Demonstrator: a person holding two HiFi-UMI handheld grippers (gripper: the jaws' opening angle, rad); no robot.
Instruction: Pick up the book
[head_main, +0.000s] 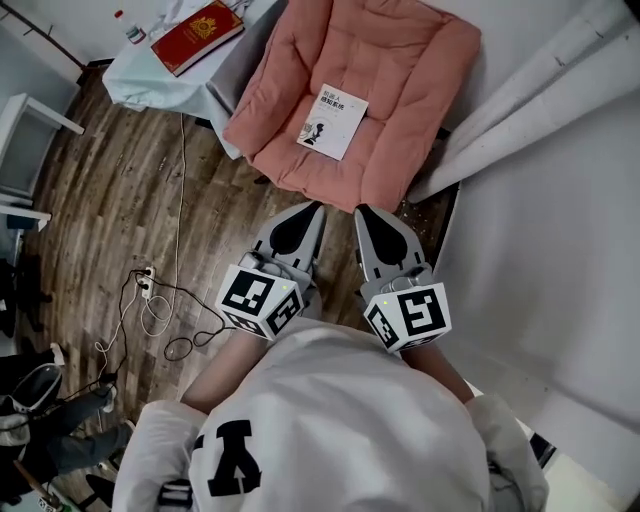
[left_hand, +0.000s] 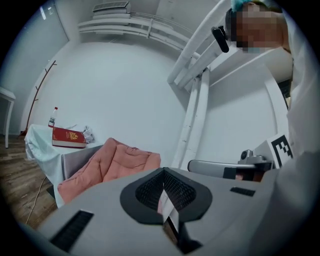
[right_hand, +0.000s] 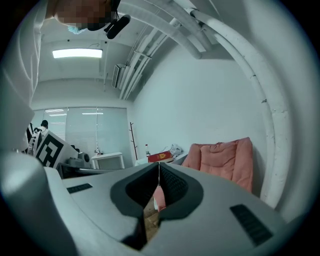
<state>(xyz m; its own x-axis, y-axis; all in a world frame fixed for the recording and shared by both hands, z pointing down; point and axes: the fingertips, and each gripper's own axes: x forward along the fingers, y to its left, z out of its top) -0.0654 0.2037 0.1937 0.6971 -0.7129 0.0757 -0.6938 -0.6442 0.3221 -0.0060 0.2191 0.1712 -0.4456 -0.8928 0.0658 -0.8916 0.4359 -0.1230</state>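
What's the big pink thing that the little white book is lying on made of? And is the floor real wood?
The pink cushion looks like soft padded fabric: it is matte and puffy, with stitched folds. The white book looks like a paperback, thin with a smooth printed cover. The floor shows brown wood-grain planks with a slight sheen. It could be real wood or printed laminate; I cannot tell which.

Office or lab room dressed up as a lounge corner. Strip light (right_hand: 77, 53) and exposed ceiling pipes (right_hand: 131, 70) overhead, glazed partition (right_hand: 75, 131) on the far left, bare white wall (left_hand: 125, 90). Wood-plank floor (head_main: 100, 200) with a power strip (head_main: 146, 284) and loose cables near. Pink cushioned chair (head_main: 400, 60) far, with a small cloth-covered table (head_main: 135, 88) left of it.
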